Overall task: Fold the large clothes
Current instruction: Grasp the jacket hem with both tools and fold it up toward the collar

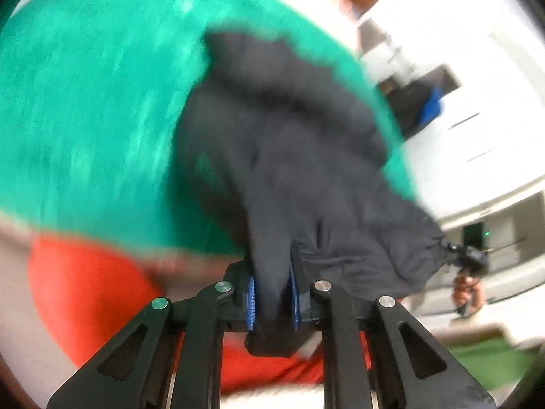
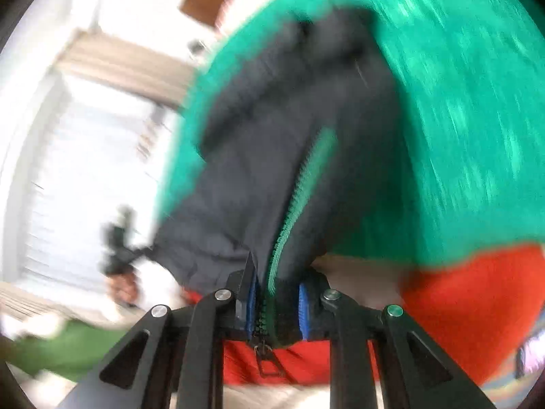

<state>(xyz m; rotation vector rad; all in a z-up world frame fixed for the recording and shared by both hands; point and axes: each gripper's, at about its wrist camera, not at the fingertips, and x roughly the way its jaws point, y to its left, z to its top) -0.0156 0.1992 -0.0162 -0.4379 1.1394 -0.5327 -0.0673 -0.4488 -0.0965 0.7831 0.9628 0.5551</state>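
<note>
Both clamped: left gripper (image 1: 272, 301) jaws nearly closed on a fold of the dark jacket (image 1: 289, 156), right gripper (image 2: 276, 306) pinching its zipper edge (image 2: 282, 238) with the pull hanging below, jacket held up over the green sheet (image 1: 95, 102), frames motion-blurred.

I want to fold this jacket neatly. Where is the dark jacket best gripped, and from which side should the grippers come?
Probably at its near edge, as now: the left gripper pinches plain dark fabric of the jacket, and the right gripper clamps the zipper edge. Both come from below the hem, so the cloth hangs spread between them over the green surface.
</note>
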